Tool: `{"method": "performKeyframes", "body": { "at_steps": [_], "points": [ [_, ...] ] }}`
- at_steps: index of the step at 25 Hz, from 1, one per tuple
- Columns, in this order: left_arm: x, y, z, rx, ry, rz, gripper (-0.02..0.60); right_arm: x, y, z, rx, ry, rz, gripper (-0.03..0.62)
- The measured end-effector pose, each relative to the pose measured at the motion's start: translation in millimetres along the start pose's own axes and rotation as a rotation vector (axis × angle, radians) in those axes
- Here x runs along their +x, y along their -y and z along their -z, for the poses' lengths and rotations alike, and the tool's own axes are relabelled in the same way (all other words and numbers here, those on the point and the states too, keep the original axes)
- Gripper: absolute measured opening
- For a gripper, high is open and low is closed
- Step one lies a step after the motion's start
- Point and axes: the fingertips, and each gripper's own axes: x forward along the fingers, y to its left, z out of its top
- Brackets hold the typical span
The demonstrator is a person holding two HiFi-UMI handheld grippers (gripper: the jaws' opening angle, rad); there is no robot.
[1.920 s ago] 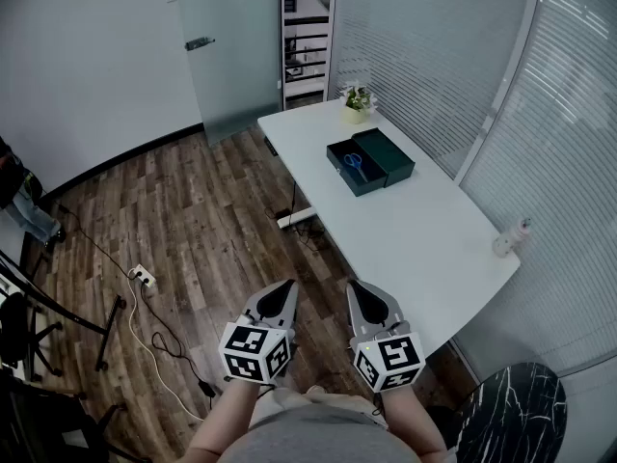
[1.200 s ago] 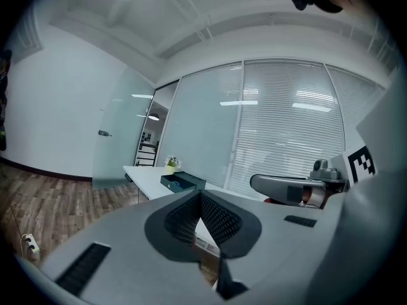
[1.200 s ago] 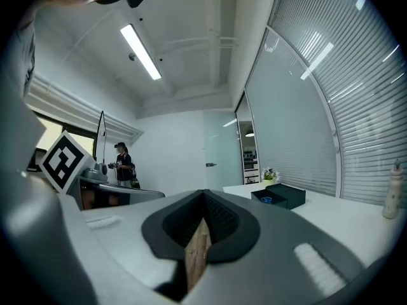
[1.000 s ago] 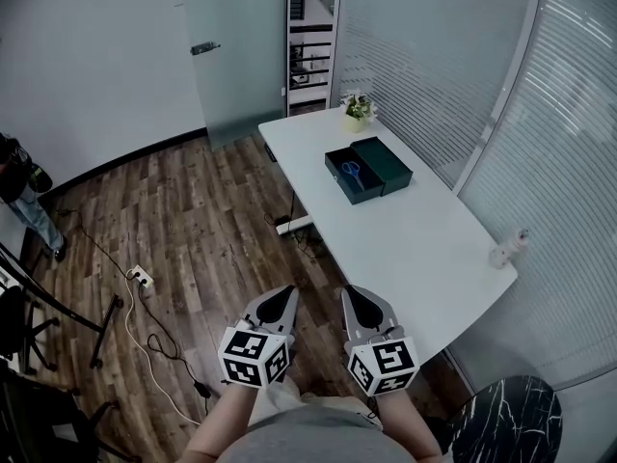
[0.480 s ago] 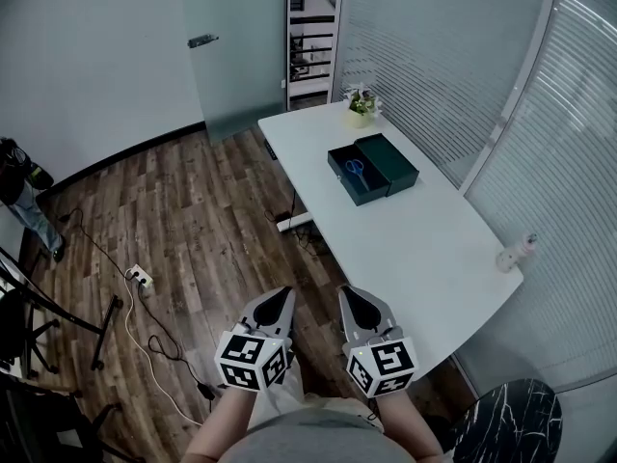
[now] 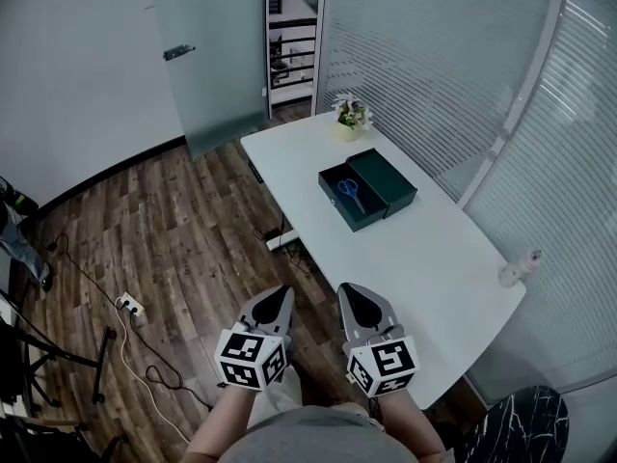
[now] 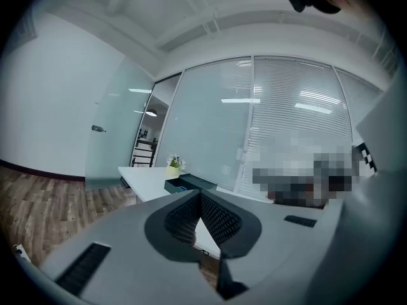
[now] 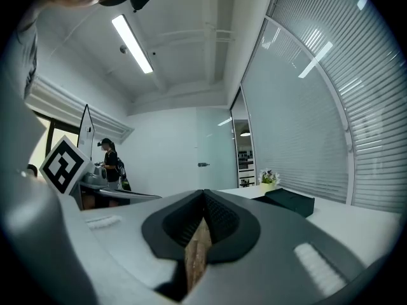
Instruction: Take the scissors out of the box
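Note:
A dark green box [image 6: 339,207] lies open on the white table [image 6: 424,258], its lid [image 6: 384,182] lying right beside it. Blue-handled scissors [image 6: 350,189] rest inside the box. Both grippers hang side by side over the wooden floor, short of the table's near end and far from the box. My left gripper [image 6: 281,292] is shut with nothing in it, and so is my right gripper [image 6: 352,290]. In the left gripper view the box [image 7: 189,183] is small and distant beyond the shut jaws. The right gripper view shows the box [image 8: 290,201] off to the right.
A small potted plant [image 6: 349,116] stands at the table's far end and a white bottle [image 6: 517,267] near its right edge. Glass walls with blinds run behind the table. A power strip [image 6: 126,306] and cables lie on the floor at left. A person [image 8: 111,164] stands farther back.
The table and box have come nearer and lower in the head view. Both grippers stay shut and side by side, carried toward the table.

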Motion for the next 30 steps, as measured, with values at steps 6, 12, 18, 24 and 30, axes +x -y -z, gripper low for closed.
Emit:
{"method": "performKeyframes", "body": {
  "at_steps": [6, 12, 18, 24, 30],
  "points": [
    [55, -45, -23, 0.011, -0.013, 0.029, 0.005, 68, 25, -10, -0.003, 0.005, 0.039, 0.009],
    [100, -95, -53, 0.025, -0.038, 0.062, 0.005, 139, 41, -24, 0.0, 0.009, 0.083, 0.009],
    [148, -131, -75, 0.042, -0.049, 0.119, 0.005, 195, 64, -31, -0.008, 0.011, 0.141, 0.009],
    [196, -155, -87, 0.058, -0.061, 0.186, 0.005, 236, 93, -31, -0.009, 0.011, 0.217, 0.009],
    [230, -175, -90, 0.054, -0.081, 0.254, 0.005, 262, 111, -30, -0.023, 0.001, 0.296, 0.009]
  ]
}}
